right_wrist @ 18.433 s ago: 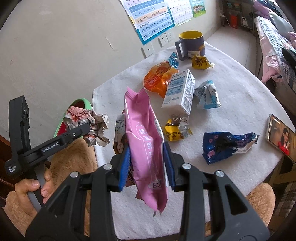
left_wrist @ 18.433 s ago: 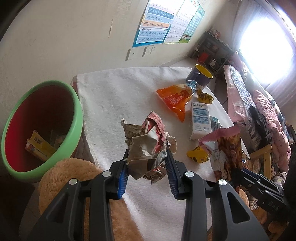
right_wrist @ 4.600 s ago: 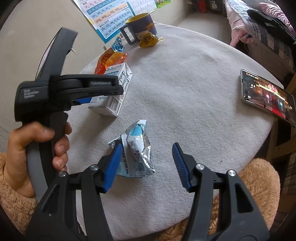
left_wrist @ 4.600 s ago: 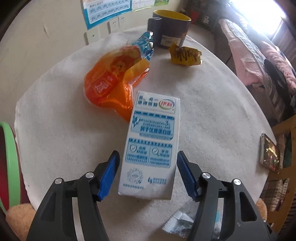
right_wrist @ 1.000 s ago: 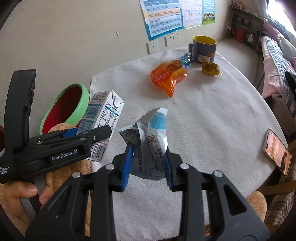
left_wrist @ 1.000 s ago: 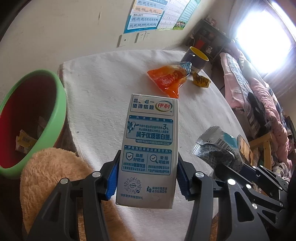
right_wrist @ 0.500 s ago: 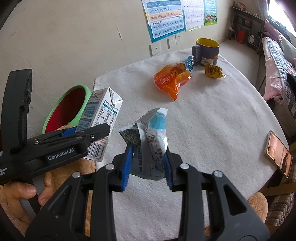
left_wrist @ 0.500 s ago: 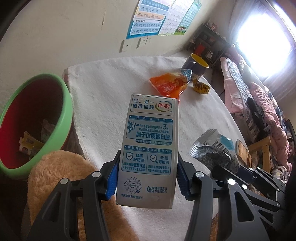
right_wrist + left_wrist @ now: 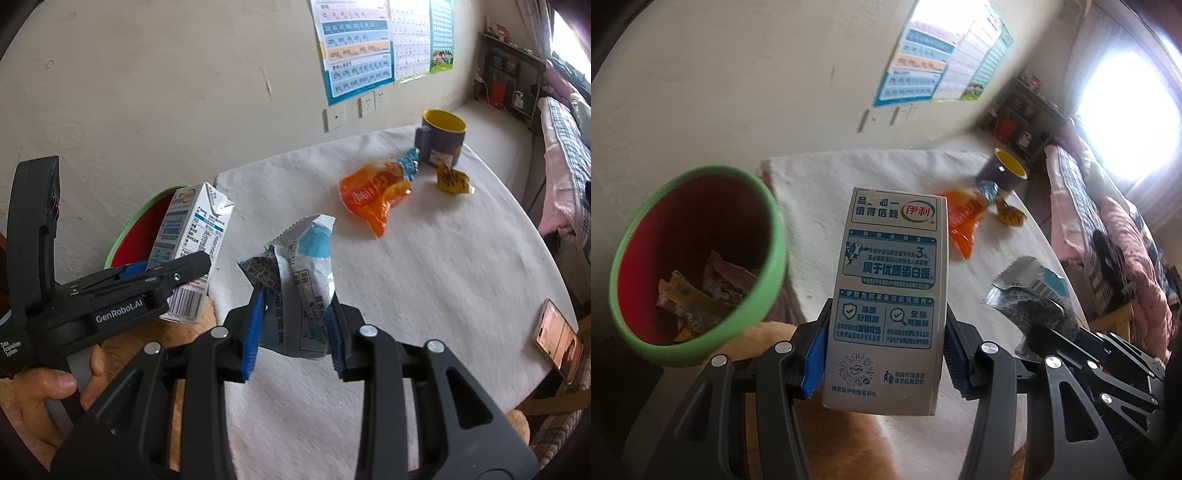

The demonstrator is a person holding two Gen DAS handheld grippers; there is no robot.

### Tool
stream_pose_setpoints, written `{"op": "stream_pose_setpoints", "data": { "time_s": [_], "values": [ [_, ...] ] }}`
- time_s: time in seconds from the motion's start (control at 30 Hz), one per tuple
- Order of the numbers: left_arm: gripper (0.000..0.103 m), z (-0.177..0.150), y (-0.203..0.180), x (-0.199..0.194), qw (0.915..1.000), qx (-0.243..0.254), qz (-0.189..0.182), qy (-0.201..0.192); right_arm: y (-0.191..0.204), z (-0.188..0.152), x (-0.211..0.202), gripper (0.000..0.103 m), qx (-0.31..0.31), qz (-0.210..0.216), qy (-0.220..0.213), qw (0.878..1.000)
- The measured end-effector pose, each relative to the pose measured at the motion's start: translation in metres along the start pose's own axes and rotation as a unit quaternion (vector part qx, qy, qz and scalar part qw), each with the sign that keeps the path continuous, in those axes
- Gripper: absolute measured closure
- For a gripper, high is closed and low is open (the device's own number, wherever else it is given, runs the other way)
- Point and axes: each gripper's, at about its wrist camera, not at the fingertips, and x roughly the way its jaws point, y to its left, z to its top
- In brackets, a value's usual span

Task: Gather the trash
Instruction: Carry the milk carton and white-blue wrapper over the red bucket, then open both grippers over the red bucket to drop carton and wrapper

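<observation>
Left gripper (image 9: 884, 354) has its jaws pinching the lower half of a white milk carton (image 9: 890, 295), carton upright and lifted clear of the table (image 9: 424, 280). Right gripper (image 9: 295, 332) has its jaws clamped on a crumpled silver-and-blue wrapper (image 9: 303, 280), also off the table. Both loads are airborne near the table's left edge.

The bin (image 9: 698, 258), green rim and red inside, sits just off that left edge, with a few wrappers already at the bottom.

Step in hand, as I read it: carry both to the bin and drop.
- Get the carton fully over the opening before spreading the jaws. It's tall and held low, so it may tip on release; the bin wall should catch it if it's well inside the rim.
- Wrapper is light and could cling to a pad; release low over the opening.
- The two grippers are close together; go one at a time so they don't clash over the rim.

Left on the table toward the far edge: orange snack bag (image 9: 373, 192), small yellow wrapper (image 9: 452, 181), and a dark mug with yellow inside (image 9: 441, 138), which is likely not trash. A phone (image 9: 559, 339) lies at the right edge.

Readable text: "GenRobot.AI" on the left gripper's body; a green-and-red oval logo, "3%", a QR code and a barcode on the carton. Remaining print is Chinese.
</observation>
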Motion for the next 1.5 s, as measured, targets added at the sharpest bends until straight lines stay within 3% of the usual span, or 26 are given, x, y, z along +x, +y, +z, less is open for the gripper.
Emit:
{"op": "stream_pose_setpoints", "data": {
  "time_s": [0.47, 0.8, 1.07, 1.13, 1.2, 1.27, 1.4, 1.5],
  "values": [
    [0.052, 0.008, 0.04, -0.021, 0.9985, -0.041, 0.018, -0.033, 0.038, 0.015, 0.016, 0.072, -0.037, 0.017, 0.003, 0.999],
    [0.052, 0.012, 0.121, -0.029, 0.9891, -0.105, 0.094, -0.043, 0.084, 0.048, 0.046, 0.072, -0.048, 0.074, 0.004, 0.996],
    [0.052, 0.002, 0.171, -0.029, 0.9792, -0.15, 0.133, -0.032, 0.136, 0.058, 0.088, 0.072, -0.074, 0.132, 0.044, 0.987],
    [0.05, 0.001, 0.178, -0.028, 0.977, -0.155, 0.144, -0.027, 0.144, 0.057, 0.096, 0.064, -0.075, 0.145, 0.05, 0.985],
    [0.039, 0.0, 0.185, -0.028, 0.9749, -0.164, 0.148, -0.027, 0.149, 0.056, 0.1, 0.055, -0.073, 0.156, 0.049, 0.984],
    [0.035, -0.002, 0.188, -0.03, 0.9737, -0.171, 0.147, -0.033, 0.149, 0.054, 0.098, 0.044, -0.071, 0.165, 0.043, 0.983],
    [0.035, -0.003, 0.181, -0.026, 0.9761, -0.162, 0.142, -0.027, 0.125, 0.056, 0.093, 0.044, -0.068, 0.148, 0.027, 0.986],
    [0.035, -0.002, 0.166, -0.025, 0.9801, -0.145, 0.132, -0.031, 0.079, 0.062, 0.09, 0.044, -0.062, 0.086, 0.01, 0.994]
  ]
}}
